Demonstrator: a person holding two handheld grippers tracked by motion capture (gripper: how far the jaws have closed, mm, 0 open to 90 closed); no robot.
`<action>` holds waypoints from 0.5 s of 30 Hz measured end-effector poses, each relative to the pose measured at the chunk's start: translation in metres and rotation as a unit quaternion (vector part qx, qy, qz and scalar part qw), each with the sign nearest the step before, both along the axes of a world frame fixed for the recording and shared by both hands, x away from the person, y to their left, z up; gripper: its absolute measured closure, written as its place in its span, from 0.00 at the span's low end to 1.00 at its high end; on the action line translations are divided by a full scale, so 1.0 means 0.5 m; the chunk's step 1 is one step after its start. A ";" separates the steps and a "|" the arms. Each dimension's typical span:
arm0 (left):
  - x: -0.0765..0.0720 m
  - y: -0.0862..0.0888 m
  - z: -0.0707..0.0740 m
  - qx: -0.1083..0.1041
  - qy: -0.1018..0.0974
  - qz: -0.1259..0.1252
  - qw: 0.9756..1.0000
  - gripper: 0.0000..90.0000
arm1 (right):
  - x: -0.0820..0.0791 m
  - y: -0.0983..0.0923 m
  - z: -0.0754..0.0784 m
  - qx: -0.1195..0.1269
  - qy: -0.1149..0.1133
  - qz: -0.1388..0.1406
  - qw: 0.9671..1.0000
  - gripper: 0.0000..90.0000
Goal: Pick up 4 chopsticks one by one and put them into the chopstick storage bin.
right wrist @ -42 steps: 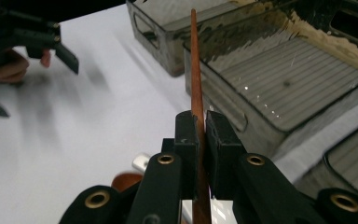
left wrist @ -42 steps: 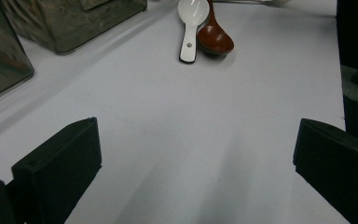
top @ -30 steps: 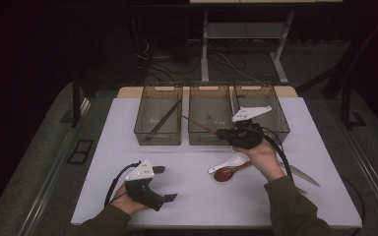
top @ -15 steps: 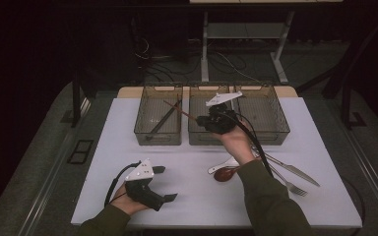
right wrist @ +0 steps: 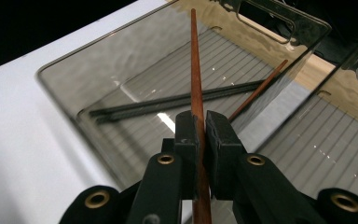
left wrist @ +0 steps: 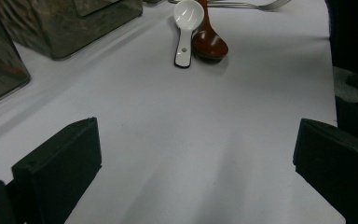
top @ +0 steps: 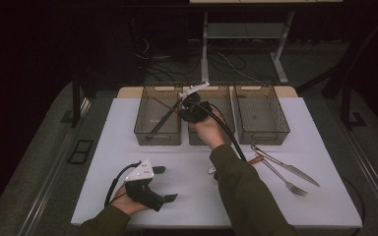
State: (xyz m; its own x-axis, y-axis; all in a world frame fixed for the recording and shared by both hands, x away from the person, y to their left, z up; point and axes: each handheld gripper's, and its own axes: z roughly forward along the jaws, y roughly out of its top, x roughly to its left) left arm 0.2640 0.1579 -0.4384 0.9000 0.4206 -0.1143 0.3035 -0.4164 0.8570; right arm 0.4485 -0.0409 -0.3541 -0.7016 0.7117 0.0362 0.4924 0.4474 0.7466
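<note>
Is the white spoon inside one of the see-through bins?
No, the white spoon lies on the white table beside the brown spoon, outside the bins.

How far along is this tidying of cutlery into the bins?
Done: black chopsticks and one brown chopstick already lie in the left bin. In hand: the right gripper is shut on another brown chopstick above that bin. Left: the white spoon, brown spoon, knife and fork wait on the table; the left gripper rests open.
</note>
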 end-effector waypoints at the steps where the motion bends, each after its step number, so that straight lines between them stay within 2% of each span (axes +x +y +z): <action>1: 0.000 0.000 0.000 0.000 0.000 -0.001 1.000 0.01 | 0.005 0.006 0.000 0.001 0.001 -0.002 1.000 0.93; 7: 0.000 0.000 0.000 -0.002 -0.001 -0.003 1.000 0.01 | 0.041 0.055 -0.003 -0.013 0.006 -0.011 1.000 0.93; 15: -0.001 -0.001 0.000 -0.004 0.000 -0.003 1.000 0.01 | 0.074 0.104 -0.015 -0.030 0.019 -0.024 0.999 0.93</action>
